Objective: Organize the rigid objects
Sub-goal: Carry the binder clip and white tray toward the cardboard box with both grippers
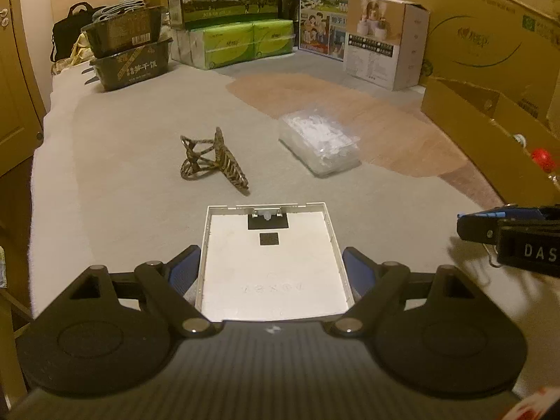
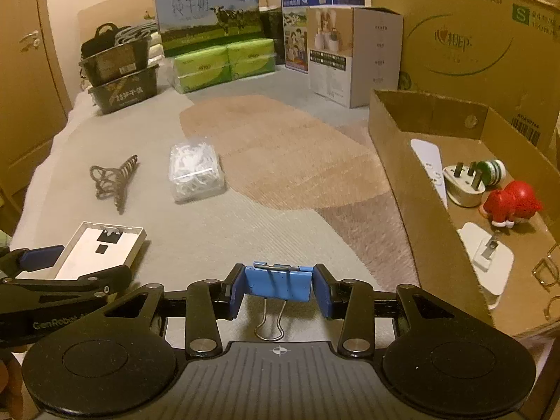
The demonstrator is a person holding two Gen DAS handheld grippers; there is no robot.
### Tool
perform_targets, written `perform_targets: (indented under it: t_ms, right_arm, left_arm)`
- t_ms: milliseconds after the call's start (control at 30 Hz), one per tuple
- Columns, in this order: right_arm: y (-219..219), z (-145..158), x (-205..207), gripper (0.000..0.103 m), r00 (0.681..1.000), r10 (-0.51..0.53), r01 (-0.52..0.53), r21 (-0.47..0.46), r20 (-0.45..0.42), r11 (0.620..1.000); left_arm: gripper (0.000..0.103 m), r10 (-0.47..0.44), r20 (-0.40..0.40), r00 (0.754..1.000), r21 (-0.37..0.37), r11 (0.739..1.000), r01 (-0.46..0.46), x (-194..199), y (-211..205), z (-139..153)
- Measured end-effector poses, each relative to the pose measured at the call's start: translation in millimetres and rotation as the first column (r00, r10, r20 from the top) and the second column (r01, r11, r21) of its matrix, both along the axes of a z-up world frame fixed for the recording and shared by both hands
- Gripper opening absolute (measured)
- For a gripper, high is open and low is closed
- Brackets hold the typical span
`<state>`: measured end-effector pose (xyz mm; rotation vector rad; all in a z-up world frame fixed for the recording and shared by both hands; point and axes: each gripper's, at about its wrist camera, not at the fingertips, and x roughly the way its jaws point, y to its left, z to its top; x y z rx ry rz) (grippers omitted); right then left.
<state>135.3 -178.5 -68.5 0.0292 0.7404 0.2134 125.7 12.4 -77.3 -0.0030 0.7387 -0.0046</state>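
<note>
Biggest worry right now is the left claw (image 1: 271,273). It's straddling the white tray (image 1: 274,262), a shallow rectangular plastic lid-type thing lying flat on the bed (image 1: 122,210), and the pads sit just off its long sides with a sliver of gap on each, so nothing is gripped yet. Those side walls are thin and hard. If the pads close too high they'll likely skate over the rim, or the tray tips up at one end since it's wide and only caught near the close end. The soft ribbed bedcover gives no firm backing either, so pushing down could just sink it.

Right claw (image 2: 278,285) has its jaws narrow and clamped on a blue binder clip (image 2: 278,283), pads on the two ends of the painted metal body, wire handle dangling below. Smooth metal between smooth pads, so my guess is it could swivel or slip on the way to the cardboard box (image 2: 420,189) off to its right. That box wall stands fairly tall, and clipping it with the dangling wire loop looks like a real possibility.

The box already holds a couple of white plugs (image 2: 465,185), a red figurine (image 2: 512,203) and a green roll (image 2: 493,171), so a dropped clip might knock things about.

Ahead of both claws: a spiky brown hair clip (image 1: 213,159), all open lattice and curved teeth, and a clear crinkly packet (image 1: 320,143) of white bits. Both awkward shapes.
</note>
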Motion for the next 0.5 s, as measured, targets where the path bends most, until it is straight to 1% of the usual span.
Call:
perform_targets:
  t_ms: [200, 500]
  right_arm:
    - [-5, 18, -18, 0.042, 0.999, -0.001, 0.001, -0.006, 0.036, 1.0]
    - [-27, 41, -41, 0.042, 0.997, -0.031, 0.031, -0.002, 0.075, 1.0]
  left_arm:
    - [0.085, -0.025, 0.013, 1.0, -0.016, 1.0, 0.025, -10, -11, 19]
    - [0.085, -0.07, 0.043, 0.997, -0.037, 0.997, 0.072, -20, -40, 46]
